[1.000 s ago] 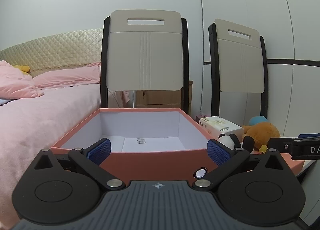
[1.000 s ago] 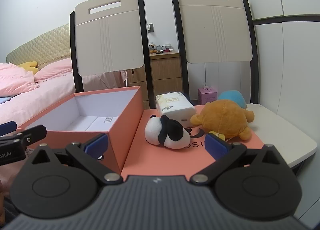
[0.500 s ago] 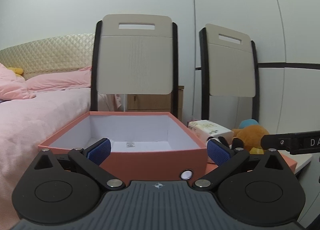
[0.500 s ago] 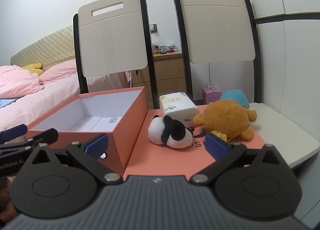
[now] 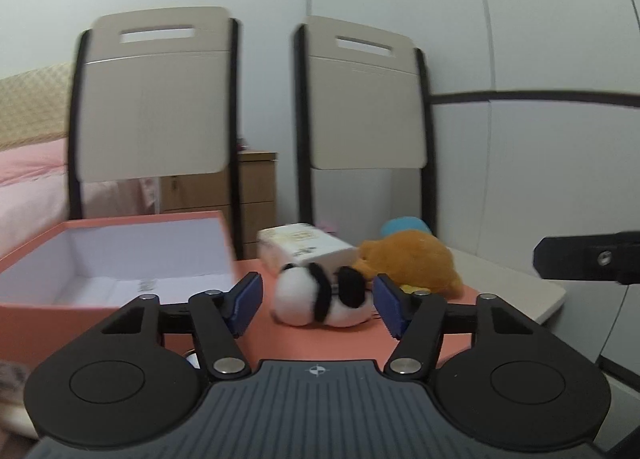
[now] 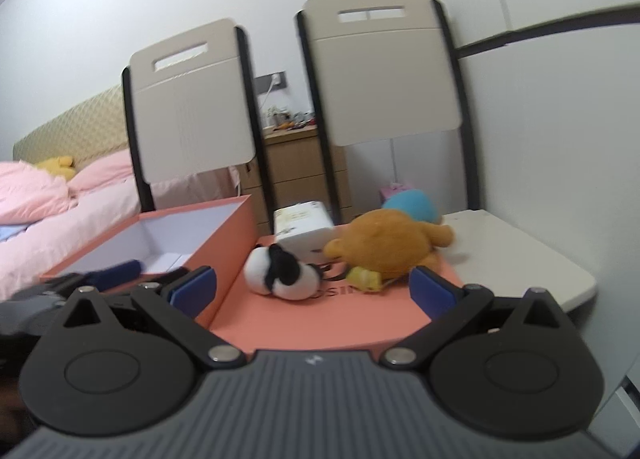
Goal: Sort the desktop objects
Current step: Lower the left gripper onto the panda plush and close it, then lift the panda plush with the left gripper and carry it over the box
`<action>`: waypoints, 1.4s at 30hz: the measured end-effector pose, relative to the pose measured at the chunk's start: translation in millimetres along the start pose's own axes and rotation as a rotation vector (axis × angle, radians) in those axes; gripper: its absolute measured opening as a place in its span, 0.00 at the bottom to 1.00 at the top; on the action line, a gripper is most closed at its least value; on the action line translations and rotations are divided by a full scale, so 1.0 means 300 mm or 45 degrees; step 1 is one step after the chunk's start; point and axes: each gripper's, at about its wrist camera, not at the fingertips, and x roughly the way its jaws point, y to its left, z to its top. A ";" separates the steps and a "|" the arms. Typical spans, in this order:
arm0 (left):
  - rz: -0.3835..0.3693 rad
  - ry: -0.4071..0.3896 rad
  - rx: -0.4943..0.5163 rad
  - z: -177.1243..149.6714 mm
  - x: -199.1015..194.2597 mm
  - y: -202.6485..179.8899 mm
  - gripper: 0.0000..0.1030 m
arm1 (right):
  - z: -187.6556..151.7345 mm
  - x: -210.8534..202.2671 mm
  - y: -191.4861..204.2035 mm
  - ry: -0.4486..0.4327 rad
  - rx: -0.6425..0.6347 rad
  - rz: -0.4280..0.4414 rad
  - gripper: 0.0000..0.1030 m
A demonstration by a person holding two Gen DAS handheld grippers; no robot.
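A black-and-white panda plush (image 5: 320, 295) (image 6: 282, 273) lies on the orange box lid (image 5: 320, 339) (image 6: 320, 319). An orange plush (image 5: 412, 263) (image 6: 384, 243), a white tissue pack (image 5: 304, 245) (image 6: 302, 223) and a blue plush (image 5: 404, 226) (image 6: 412, 205) lie behind it. The open orange box (image 5: 60, 311) (image 6: 224, 243) stands to the left. My left gripper (image 5: 318, 305) is open and empty, with the panda between its fingers' line of sight. My right gripper (image 6: 312, 287) is open and empty, short of the panda and orange plush.
Two beige chairs (image 5: 156, 99) (image 5: 366, 107) stand behind the white table (image 6: 520, 255). A wooden nightstand (image 6: 304, 171) sits between them. A pink bed (image 6: 48, 203) lies to the left. A wall runs close on the right.
My left gripper swung right from facing the open box to facing the panda plush. My right gripper tilted and edged forward toward the toys. Both stayed open.
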 end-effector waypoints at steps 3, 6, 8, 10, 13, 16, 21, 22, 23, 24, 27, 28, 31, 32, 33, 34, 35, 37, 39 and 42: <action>-0.008 0.004 0.061 -0.011 0.112 -0.066 0.64 | -0.002 -0.032 -0.052 -0.012 0.024 -0.015 1.00; -0.016 0.040 0.068 -0.031 0.238 -0.087 0.64 | -0.004 -0.053 -0.099 -0.017 0.050 -0.027 1.00; -0.007 0.091 0.053 -0.040 0.309 -0.086 0.64 | -0.004 -0.059 -0.122 -0.015 0.060 -0.033 1.00; -0.016 0.108 0.024 -0.045 0.355 -0.084 0.64 | -0.005 -0.059 -0.142 -0.004 0.062 -0.042 1.00; 0.001 0.129 0.037 -0.048 0.400 -0.088 0.53 | -0.008 -0.053 -0.159 0.021 0.065 -0.056 1.00; 0.044 0.133 0.041 -0.049 0.425 -0.085 0.36 | -0.010 -0.048 -0.163 0.035 0.060 -0.055 1.00; 0.049 0.138 0.036 -0.026 0.414 -0.066 0.27 | -0.014 -0.030 -0.141 0.058 0.045 -0.043 1.00; 0.046 0.133 0.042 -0.016 0.402 -0.062 0.27 | -0.014 -0.023 -0.131 0.063 0.040 -0.041 1.00; 0.043 0.122 0.045 -0.003 0.387 -0.059 0.27 | -0.014 -0.016 -0.121 0.068 0.035 -0.039 1.00; 0.040 0.104 0.045 0.013 0.367 -0.055 0.27 | -0.014 -0.009 -0.112 0.074 0.030 -0.037 1.00; 0.030 0.037 0.033 0.071 0.295 -0.026 0.27 | -0.015 0.013 -0.083 0.089 0.015 -0.031 1.00; 0.026 0.014 0.024 0.092 0.270 -0.011 0.27 | -0.015 0.020 -0.074 0.095 0.011 -0.028 1.00; 0.023 -0.052 -0.006 0.155 0.195 0.045 0.27 | -0.016 0.042 -0.045 0.111 -0.004 -0.022 1.00; 0.025 -0.072 -0.013 0.175 0.173 0.066 0.27 | -0.016 0.049 -0.036 0.116 -0.009 -0.020 1.00; 0.029 -0.090 -0.018 0.193 0.149 0.088 0.27 | -0.016 0.057 -0.026 0.121 -0.014 -0.018 1.00; 0.036 -0.106 -0.018 0.209 0.125 0.110 0.27 | -0.017 0.064 -0.017 0.127 -0.019 -0.016 1.00; 0.047 -0.120 -0.012 0.222 0.103 0.131 0.27 | -0.016 0.072 -0.003 0.129 -0.023 -0.013 1.00; 0.084 -0.141 0.011 0.236 0.061 0.173 0.27 | -0.013 0.093 0.028 0.130 -0.027 -0.005 1.00; 0.136 -0.146 -0.008 0.235 0.034 0.232 0.27 | -0.012 0.115 0.062 0.133 -0.036 0.007 1.00; 0.180 -0.102 -0.081 0.210 0.029 0.330 0.27 | -0.012 0.152 0.113 0.143 -0.060 0.018 1.00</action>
